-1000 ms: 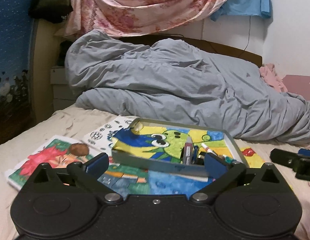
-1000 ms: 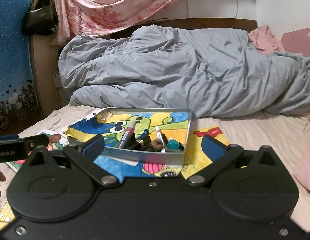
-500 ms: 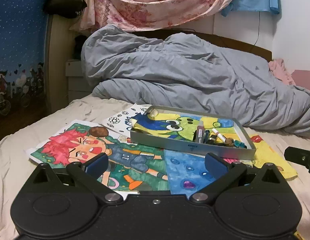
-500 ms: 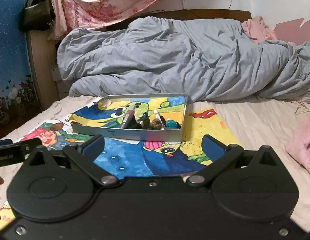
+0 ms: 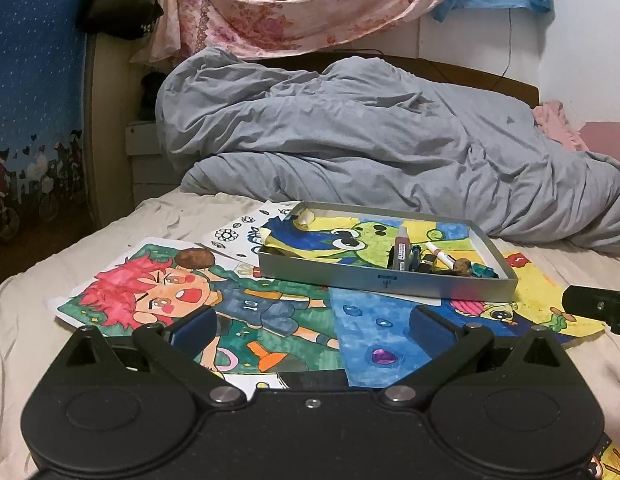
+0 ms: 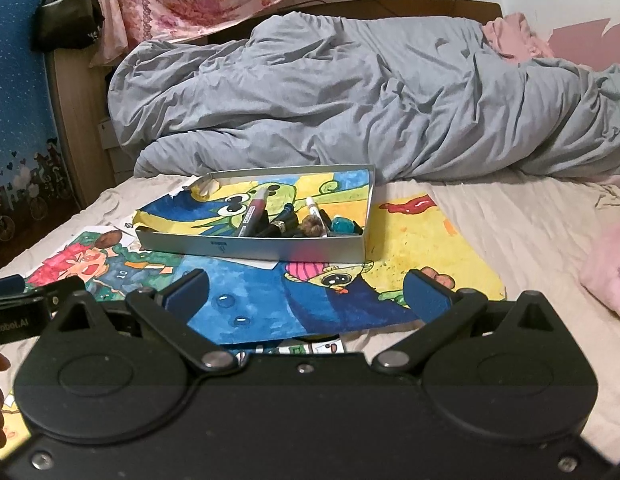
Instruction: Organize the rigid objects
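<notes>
A shallow grey box (image 5: 385, 278) (image 6: 250, 246) lies on coloured drawings on the bed. Inside it are a maroon marker (image 5: 400, 251) (image 6: 254, 216), a white pen (image 5: 439, 258) (image 6: 314, 210), a teal item (image 6: 343, 225) and other small pieces. A brown round object (image 5: 194, 258) (image 6: 110, 237) rests on the red-haired drawing, left of the box. My left gripper (image 5: 311, 326) is open, empty, and held back from the box over the drawings. My right gripper (image 6: 308, 294) is open too, with nothing between its fingers.
A rumpled grey duvet (image 5: 369, 148) (image 6: 369, 100) fills the bed behind the box. Several drawings (image 5: 182, 300) (image 6: 421, 252) cover the sheet. Pink cloth (image 6: 607, 268) lies at the right edge. The other gripper's body (image 5: 597, 306) (image 6: 14, 312) shows at each view's side.
Both grippers have drawn back from the box and risen, so the box looks smaller and more of the drawings shows. Both stay open and empty.
</notes>
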A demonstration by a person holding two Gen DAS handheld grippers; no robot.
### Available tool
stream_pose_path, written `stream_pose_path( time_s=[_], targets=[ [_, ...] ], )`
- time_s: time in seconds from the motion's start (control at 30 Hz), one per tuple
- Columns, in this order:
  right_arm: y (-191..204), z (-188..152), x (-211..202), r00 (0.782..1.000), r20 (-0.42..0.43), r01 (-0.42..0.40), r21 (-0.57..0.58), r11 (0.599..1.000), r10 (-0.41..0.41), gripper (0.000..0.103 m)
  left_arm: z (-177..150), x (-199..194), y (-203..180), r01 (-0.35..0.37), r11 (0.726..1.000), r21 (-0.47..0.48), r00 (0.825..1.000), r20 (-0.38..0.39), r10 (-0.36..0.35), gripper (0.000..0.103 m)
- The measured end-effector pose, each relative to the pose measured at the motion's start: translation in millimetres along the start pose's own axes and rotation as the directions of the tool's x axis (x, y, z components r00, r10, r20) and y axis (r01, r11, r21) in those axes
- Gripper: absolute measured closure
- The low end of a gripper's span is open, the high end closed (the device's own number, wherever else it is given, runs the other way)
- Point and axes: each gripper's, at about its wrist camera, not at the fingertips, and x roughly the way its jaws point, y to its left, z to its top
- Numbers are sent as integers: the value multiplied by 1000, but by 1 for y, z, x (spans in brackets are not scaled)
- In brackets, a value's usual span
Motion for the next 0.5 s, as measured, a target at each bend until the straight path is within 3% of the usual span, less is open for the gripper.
stream_pose_path(
  time_s=[0.33,0.5],
  targets=[
    [2,-7,3,999,-29,-35,15,999,35,0,-1,2,4,8,1000,-8,1000,-2,-8,1],
    [5,-9,-1,998,-3,-60,27,998,60,0,3,0,1,-10,1000,13,1000,8,10,1]
  ],
)
